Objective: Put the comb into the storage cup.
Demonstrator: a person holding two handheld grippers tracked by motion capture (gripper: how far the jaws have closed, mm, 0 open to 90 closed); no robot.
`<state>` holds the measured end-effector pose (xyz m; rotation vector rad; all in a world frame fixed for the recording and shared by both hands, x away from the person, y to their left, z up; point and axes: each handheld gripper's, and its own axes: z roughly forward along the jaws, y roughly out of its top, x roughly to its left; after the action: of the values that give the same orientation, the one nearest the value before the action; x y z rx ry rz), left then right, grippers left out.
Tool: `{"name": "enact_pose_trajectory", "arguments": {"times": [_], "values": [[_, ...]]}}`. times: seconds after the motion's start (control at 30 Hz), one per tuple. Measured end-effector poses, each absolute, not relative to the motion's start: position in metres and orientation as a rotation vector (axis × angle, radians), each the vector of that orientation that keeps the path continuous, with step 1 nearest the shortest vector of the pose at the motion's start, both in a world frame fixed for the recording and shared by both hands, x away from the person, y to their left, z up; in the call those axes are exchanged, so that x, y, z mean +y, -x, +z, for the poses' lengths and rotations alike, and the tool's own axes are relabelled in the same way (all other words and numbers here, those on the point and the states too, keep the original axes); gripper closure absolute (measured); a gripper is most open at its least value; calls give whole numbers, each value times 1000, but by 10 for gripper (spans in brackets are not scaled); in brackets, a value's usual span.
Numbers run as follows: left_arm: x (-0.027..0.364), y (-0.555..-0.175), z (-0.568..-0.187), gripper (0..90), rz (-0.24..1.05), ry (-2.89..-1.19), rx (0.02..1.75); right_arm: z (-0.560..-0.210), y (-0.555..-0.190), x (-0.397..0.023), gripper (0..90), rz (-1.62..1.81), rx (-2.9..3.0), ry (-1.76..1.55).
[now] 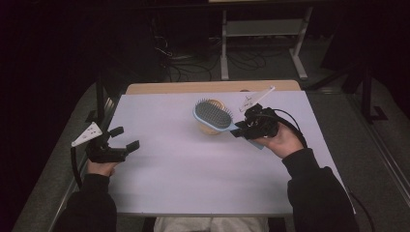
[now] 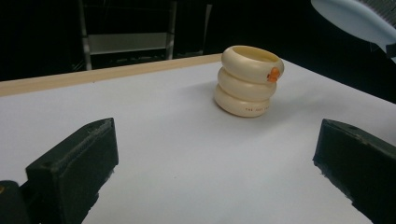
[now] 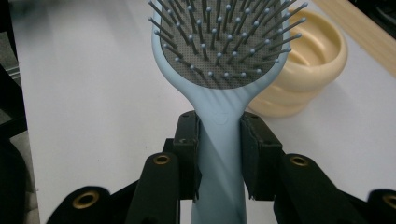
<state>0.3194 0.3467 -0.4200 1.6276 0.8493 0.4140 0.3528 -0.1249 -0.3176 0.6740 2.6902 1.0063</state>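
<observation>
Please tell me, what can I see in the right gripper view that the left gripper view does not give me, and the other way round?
Right gripper view alone: the right tongs shut on the handle of the light blue hairbrush, with its bristles and grey pad facing the camera.

Left gripper view alone: the left tongs open with nothing between them, a small orange mark on the cream ringed container, and tiny print low on its side.

Both share: the container standing on the white table, the table's wooden far edge, and part of the hairbrush.
</observation>
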Motion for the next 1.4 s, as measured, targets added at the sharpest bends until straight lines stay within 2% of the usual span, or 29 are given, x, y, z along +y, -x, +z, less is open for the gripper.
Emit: {"name": "enact_pose_trajectory", "arguments": {"times": [0.8, 1.4], "values": [[329, -322, -399, 0, 407, -1617, 773, -279, -361, -106, 683, 1056, 2632, -621], [298, -333, -366, 0, 342, -1605, 674, -272, -366, -90, 683, 1068, 2624, -592]]}}
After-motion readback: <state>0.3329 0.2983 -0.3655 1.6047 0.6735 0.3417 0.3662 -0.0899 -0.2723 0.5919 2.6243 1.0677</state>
